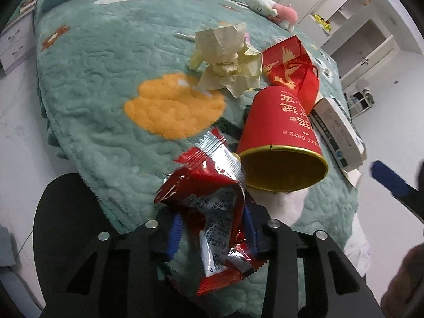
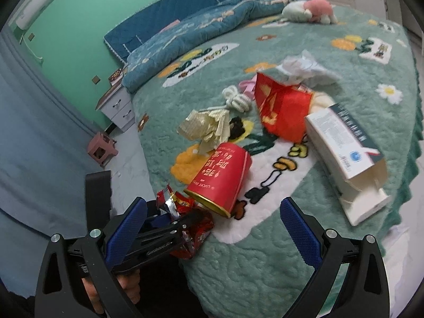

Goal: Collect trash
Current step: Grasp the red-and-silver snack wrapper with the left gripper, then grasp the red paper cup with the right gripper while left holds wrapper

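Observation:
My left gripper (image 1: 212, 232) is shut on a crumpled red and silver snack wrapper (image 1: 212, 198) at the near edge of the bed; it also shows in the right wrist view (image 2: 185, 212). A red paper cup (image 1: 281, 143) lies on its side just beyond, mouth toward me, also in the right wrist view (image 2: 222, 175). Behind it lie crumpled yellowish paper (image 1: 228, 58), a red gift bag (image 1: 288, 63) and a white carton (image 1: 336, 129). My right gripper (image 2: 214, 228) is open and empty, above the bed edge beside the left gripper.
The green plush bedspread (image 1: 106, 92) covers the bed. A plush toy (image 2: 310, 10) and a blue quilt (image 2: 198, 26) lie at the head. White crumpled paper (image 2: 304, 66) lies past the bag. A nightstand (image 2: 119, 108) and a pink stool (image 2: 102, 149) stand on the floor at left.

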`<state>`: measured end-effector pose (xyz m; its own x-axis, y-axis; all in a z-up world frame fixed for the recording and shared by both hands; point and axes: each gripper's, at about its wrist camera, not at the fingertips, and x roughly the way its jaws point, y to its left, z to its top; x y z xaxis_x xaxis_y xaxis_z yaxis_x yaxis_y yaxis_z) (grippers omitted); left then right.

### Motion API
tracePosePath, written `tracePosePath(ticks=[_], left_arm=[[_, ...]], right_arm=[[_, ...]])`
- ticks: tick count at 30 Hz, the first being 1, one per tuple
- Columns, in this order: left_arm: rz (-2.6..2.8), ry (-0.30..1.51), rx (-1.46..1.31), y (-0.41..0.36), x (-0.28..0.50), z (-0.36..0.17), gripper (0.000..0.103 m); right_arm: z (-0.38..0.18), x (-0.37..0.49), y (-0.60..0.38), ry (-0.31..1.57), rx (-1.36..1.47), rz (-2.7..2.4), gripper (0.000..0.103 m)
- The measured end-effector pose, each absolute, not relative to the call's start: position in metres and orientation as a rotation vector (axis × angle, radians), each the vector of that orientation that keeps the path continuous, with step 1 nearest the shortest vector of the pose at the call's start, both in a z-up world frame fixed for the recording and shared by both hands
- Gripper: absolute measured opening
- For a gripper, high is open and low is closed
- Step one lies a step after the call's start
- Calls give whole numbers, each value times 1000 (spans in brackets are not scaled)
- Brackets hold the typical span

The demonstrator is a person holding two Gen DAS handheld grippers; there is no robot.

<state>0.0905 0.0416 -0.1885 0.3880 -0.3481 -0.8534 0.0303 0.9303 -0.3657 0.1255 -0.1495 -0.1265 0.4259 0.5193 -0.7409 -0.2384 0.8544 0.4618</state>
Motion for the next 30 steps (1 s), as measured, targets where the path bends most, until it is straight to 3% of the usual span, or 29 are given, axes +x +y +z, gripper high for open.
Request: tracePosePath(ticks=[19, 21, 30], left_arm=[[-235, 1068, -299, 78, 99, -147, 36], [-238, 1077, -308, 80, 101, -151, 36], [-252, 1109, -327, 83, 111, -160, 36]], right_arm=[[-162, 177, -112, 1196, 349, 435, 98], [-169, 182, -111, 1220, 354, 419, 87], [-197, 192, -104, 1301, 372, 422, 60]])
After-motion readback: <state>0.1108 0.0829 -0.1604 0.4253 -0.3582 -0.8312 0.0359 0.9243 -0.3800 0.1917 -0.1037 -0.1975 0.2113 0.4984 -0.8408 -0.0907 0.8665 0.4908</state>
